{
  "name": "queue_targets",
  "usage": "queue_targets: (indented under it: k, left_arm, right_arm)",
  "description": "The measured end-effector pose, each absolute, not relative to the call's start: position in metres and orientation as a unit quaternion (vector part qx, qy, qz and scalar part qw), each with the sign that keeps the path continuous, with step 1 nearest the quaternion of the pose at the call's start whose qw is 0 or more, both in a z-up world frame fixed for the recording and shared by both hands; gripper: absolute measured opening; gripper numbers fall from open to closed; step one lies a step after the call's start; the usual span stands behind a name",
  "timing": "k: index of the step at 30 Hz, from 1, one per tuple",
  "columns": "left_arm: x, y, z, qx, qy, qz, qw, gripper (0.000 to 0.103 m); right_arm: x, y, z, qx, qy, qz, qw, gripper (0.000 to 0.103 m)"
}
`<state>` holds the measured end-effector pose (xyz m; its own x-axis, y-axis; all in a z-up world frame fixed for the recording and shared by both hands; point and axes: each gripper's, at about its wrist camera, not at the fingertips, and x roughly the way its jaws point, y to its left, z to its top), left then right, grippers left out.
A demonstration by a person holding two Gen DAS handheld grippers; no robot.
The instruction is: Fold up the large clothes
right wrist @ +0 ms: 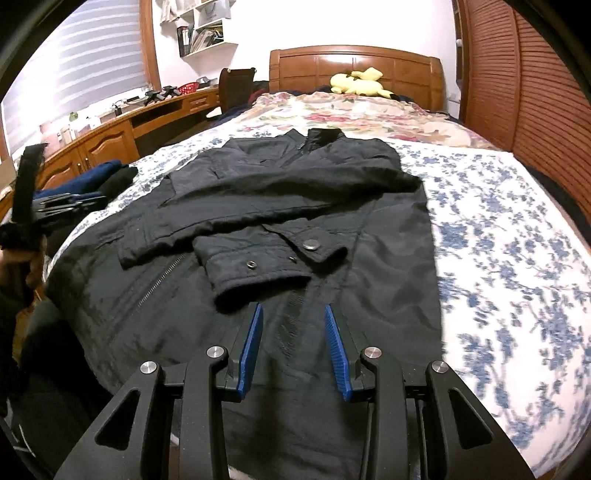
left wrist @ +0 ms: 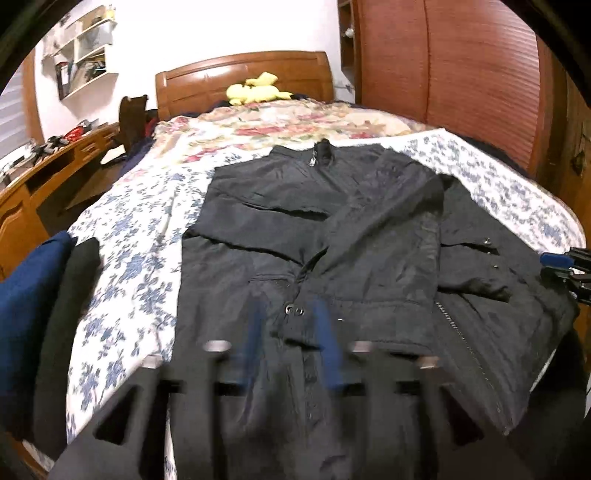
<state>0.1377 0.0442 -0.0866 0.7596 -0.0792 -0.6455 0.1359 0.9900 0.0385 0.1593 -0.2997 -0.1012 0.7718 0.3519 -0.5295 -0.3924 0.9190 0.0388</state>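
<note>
Black jacket (right wrist: 295,229) lies flat on bed (right wrist: 498,240), sleeves crossed. Right gripper (right wrist: 293,347) jaws wide, empty; left gripper (left wrist: 288,343) blurred, apparently likewise. Risk: lifting near hem spills loose sleeves.

Warm indoor light fills both fisheye views, brightest on the white wall (left wrist: 207,33) at upper centre, which is washed out. Glare streaks the headboard (left wrist: 236,74) in the left wrist view. The window blind (right wrist: 96,55) glows pale at upper left of the right wrist view. Black vignette rounds every corner, and straight lines bow near the edges. The left tongs (left wrist: 291,343) are smeared by motion blur at lower centre; the right tongs (right wrist: 293,347) are sharp. The black jacket (right wrist: 280,206) loses detail in shadow, and the bedsheet (right wrist: 517,295) blurs at right.
</note>
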Motion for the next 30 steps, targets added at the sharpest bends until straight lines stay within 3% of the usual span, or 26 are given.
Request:
queue_targets:
  k: [1, 3, 30]
  left_arm:
    - [0.131, 0.047, -0.085, 0.034, 0.337, -0.057, 0.939, 0.065]
    - [0.118, 0.053, -0.082, 0.028, 0.330, -0.057, 0.942, 0.080]
    - [0.082, 0.125, -0.148, -0.005, 0.403, -0.014, 0.915, 0.080]
  right_arm:
    - [0.157, -0.304, -0.101, -0.038, 0.273, 0.196, 0.941, 0.036]
    - [0.153, -0.313, -0.101, -0.037, 0.271, 0.190, 0.943, 0.036]
    - [0.151, -0.361, -0.120, 0.014, 0.330, 0.123, 0.936, 0.046]
